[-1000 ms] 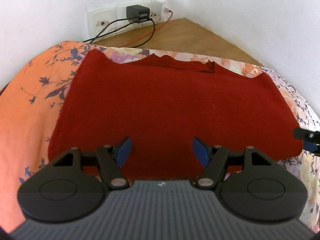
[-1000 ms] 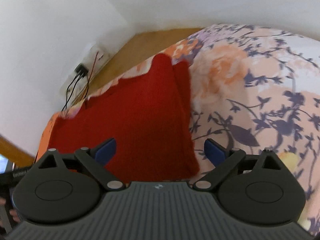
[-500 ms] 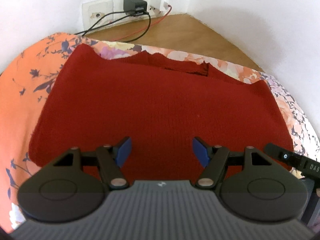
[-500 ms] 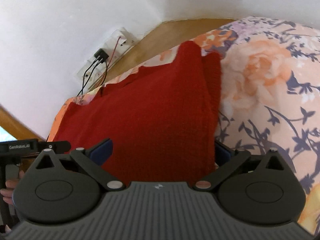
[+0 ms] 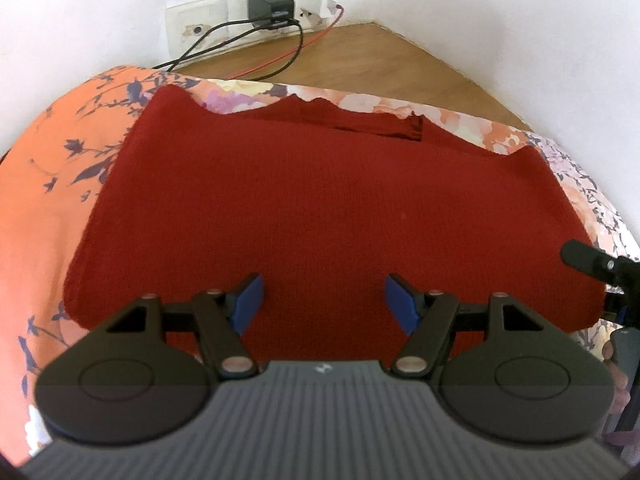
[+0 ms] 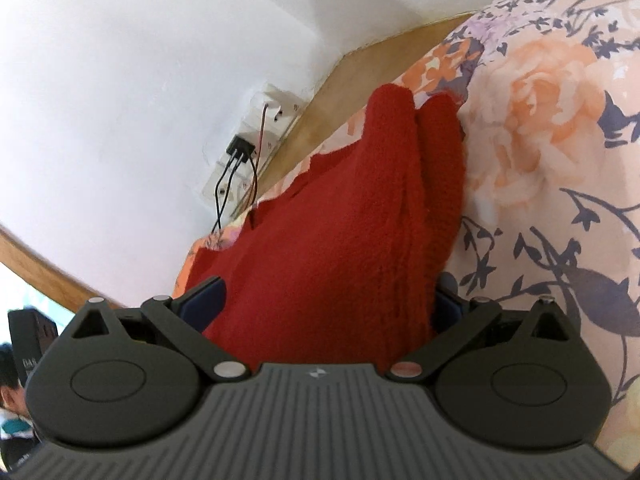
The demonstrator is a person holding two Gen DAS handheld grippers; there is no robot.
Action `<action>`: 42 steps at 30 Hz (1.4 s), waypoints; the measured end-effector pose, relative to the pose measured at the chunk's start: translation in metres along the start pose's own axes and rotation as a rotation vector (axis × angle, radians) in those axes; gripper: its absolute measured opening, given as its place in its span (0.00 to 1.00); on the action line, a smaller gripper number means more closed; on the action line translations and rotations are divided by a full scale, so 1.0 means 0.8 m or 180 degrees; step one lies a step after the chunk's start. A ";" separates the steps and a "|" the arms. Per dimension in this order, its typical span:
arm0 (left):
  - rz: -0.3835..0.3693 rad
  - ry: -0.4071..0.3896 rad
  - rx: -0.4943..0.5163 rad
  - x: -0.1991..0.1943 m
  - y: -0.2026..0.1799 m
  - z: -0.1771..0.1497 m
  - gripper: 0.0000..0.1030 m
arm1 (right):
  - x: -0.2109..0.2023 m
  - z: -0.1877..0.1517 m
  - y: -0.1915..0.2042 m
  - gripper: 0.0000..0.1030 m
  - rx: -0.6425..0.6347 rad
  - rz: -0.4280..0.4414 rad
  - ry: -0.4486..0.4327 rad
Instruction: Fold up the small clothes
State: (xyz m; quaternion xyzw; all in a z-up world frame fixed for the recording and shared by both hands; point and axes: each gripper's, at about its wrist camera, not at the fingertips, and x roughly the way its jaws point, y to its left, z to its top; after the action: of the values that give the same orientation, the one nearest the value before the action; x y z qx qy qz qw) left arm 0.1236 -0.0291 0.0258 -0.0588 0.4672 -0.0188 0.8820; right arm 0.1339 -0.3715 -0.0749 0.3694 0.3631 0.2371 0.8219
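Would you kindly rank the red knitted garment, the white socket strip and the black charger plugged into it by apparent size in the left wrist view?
1. red knitted garment
2. white socket strip
3. black charger

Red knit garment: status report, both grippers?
Left gripper open above red knit garment. Right gripper open, jaws straddling its edge, not clamped. Floral bedsheet underneath, nothing blocking.

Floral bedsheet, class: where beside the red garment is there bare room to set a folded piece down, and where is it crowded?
Bare floral bedsheet lies left of the red garment, and another wide patch lies on its right side. Only a thin strip remains behind it, before the wooden ledge. The right gripper crowds the garment's near right edge.
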 end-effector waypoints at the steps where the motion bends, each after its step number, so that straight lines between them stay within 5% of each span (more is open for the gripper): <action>1: 0.0003 -0.0009 -0.0014 -0.001 0.002 -0.001 0.67 | -0.001 0.001 -0.002 1.00 0.0056 0.0033 -0.0033; 6: -0.0021 -0.0038 -0.0064 -0.010 0.013 -0.002 0.67 | -0.010 0.001 -0.016 0.90 0.0342 0.0185 -0.0242; 9: 0.0025 -0.0063 -0.0094 -0.014 0.021 -0.004 0.67 | -0.013 0.001 -0.015 0.55 0.0309 -0.0032 -0.0319; 12: 0.0035 -0.0080 -0.0141 -0.018 0.030 -0.005 0.67 | -0.017 0.002 -0.013 0.46 0.0310 -0.0063 -0.0371; 30: 0.0275 -0.0296 -0.0315 -0.064 0.116 -0.002 0.67 | -0.017 0.016 0.112 0.37 -0.0117 -0.0014 -0.0686; 42: 0.0277 -0.0417 -0.0399 -0.080 0.166 0.006 0.67 | 0.031 0.019 0.207 0.32 -0.0338 0.0139 -0.0673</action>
State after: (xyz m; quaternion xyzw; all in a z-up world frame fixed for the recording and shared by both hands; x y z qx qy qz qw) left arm 0.0886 0.1090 0.0648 -0.0947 0.4109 0.0527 0.9052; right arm 0.1410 -0.2596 0.0509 0.3560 0.2532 0.2335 0.8687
